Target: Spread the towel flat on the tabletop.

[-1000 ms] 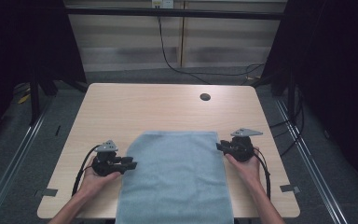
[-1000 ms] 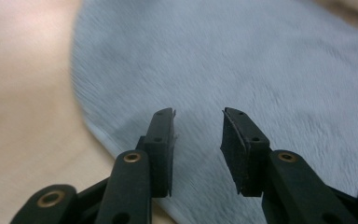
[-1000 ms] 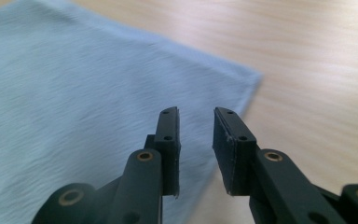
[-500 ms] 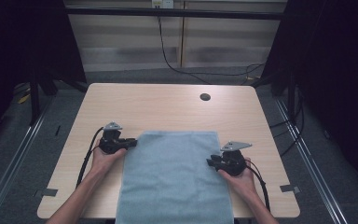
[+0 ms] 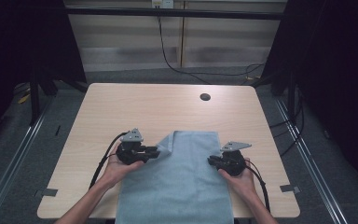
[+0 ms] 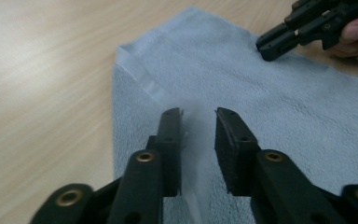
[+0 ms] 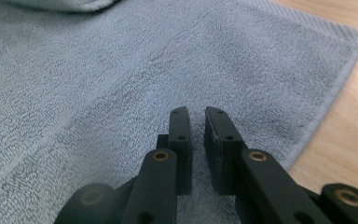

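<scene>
The towel is laid at the table's 6 o'clock edge, long axis running 12 to 6. Its 11 o'clock corner is pinched and lifted by the left gripper, whose jaws have just been opening slightly. The right gripper, at the 3 o'clock edge, has just been closing to a narrow gap; a grip cannot be told. No writing is seen.

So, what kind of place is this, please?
Probably a lab or recording booth, not a home. A bare wooden table with a cable hole stands between dark curtains, with loose cables on grey carpet behind, and a blue towel lies on it.
</scene>
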A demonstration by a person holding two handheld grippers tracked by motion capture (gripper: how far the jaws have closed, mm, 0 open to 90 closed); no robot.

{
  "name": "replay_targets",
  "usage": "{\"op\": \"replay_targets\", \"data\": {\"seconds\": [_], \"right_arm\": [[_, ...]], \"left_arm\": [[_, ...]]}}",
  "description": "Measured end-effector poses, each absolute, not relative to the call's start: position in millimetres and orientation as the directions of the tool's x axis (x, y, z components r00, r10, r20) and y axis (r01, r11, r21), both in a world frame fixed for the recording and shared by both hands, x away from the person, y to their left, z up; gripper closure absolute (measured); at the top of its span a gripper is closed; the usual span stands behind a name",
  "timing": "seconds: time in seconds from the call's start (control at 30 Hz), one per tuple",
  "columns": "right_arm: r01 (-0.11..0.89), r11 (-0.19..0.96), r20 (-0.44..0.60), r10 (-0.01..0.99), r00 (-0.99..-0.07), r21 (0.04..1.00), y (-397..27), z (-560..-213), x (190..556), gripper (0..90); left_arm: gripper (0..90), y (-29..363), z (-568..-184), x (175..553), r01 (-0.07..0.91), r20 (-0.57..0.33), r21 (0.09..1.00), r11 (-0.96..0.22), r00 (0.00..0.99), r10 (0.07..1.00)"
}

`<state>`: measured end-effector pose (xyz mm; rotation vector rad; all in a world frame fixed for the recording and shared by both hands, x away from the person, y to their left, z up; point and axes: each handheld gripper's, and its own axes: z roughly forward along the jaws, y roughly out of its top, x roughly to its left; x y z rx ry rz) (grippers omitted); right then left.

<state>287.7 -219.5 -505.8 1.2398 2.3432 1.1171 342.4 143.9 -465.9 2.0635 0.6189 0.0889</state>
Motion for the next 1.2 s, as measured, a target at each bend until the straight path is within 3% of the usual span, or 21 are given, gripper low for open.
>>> {"op": "replay_targets", "data": {"seconds": [0.13,0.3,0.47,0.53,0.57,0.6,0.63,0.67,0.7,0.87,1.0,1.1,1.2], "right_arm": [[0.585,0.343,0.113,0.789,-0.604,0.735,-219.6,-505.8,287.8,81.2],[0.586,0.343,0.115,0.788,-0.605,0.734,-219.7,-505.8,287.9,80.9],[0.587,0.342,0.119,0.786,-0.607,0.734,-219.8,-505.7,288.0,79.6],[0.588,0.342,0.119,0.786,-0.606,0.733,-219.5,-505.5,287.9,79.2],[0.582,0.346,0.114,0.784,-0.610,0.736,-219.6,-505.7,288.4,79.1],[0.582,0.346,0.114,0.784,-0.610,0.736,-219.6,-505.7,288.4,79.1],[0.583,0.346,0.114,0.785,-0.609,0.735,-219.2,-505.6,288.1,78.9],[0.585,0.346,0.114,0.786,-0.608,0.733,-219.1,-505.5,288.0,78.9],[0.588,0.344,0.117,0.787,-0.606,0.732,-219.1,-505.4,288.1,79.0],[0.587,0.344,0.118,0.785,-0.608,0.733,-219.3,-505.5,288.7,79.1],[0.587,0.346,0.117,0.785,-0.609,0.732,-219.3,-505.4,288.6,79.0],[0.589,0.351,0.116,0.784,-0.610,0.728,-218.7,-504.5,288.5,76.4],[0.582,0.356,0.110,0.781,-0.615,0.731,-217.9,-503.2,289.6,72.4]], "left_arm": [[57.9,152.0,-468.6,356.6,0.446,-0.212,0.800,-0.402,0.836,0.506],[53.0,131.4,-483.9,333.6,0.376,-0.178,0.756,-0.535,0.905,0.385],[44.7,130.0,-496.7,320.9,0.349,-0.146,0.731,-0.586,0.919,0.366],[46.2,128.5,-501.2,318.7,0.330,-0.111,0.738,-0.589,0.920,0.377],[55.6,128.5,-501.2,318.7,0.330,-0.111,0.738,-0.589,0.920,0.377],[55.6,128.5,-500.0,318.7,0.310,-0.077,0.733,-0.606,0.922,0.379],[76.2,129.4,-499.2,320.3,0.319,-0.077,0.731,-0.604,0.917,0.391],[84.3,135.7,-497.7,326.4,0.346,-0.110,0.741,-0.575,0.908,0.404],[85.6,139.3,-496.0,329.9,0.369,-0.140,0.749,-0.550,0.900,0.413],[86.0,163.0,-478.4,346.6,0.421,-0.201,0.809,-0.410,0.854,0.480],[84.7,201.4,-464.6,367.1,0.457,-0.199,0.842,-0.288,0.759,0.620],[70.4,221.9,-468.2,375.6,0.508,-0.227,0.834,-0.215,0.672,0.705],[65.8,227.1,-475.0,374.2,0.517,-0.213,0.823,-0.235,0.665,0.716]]}}
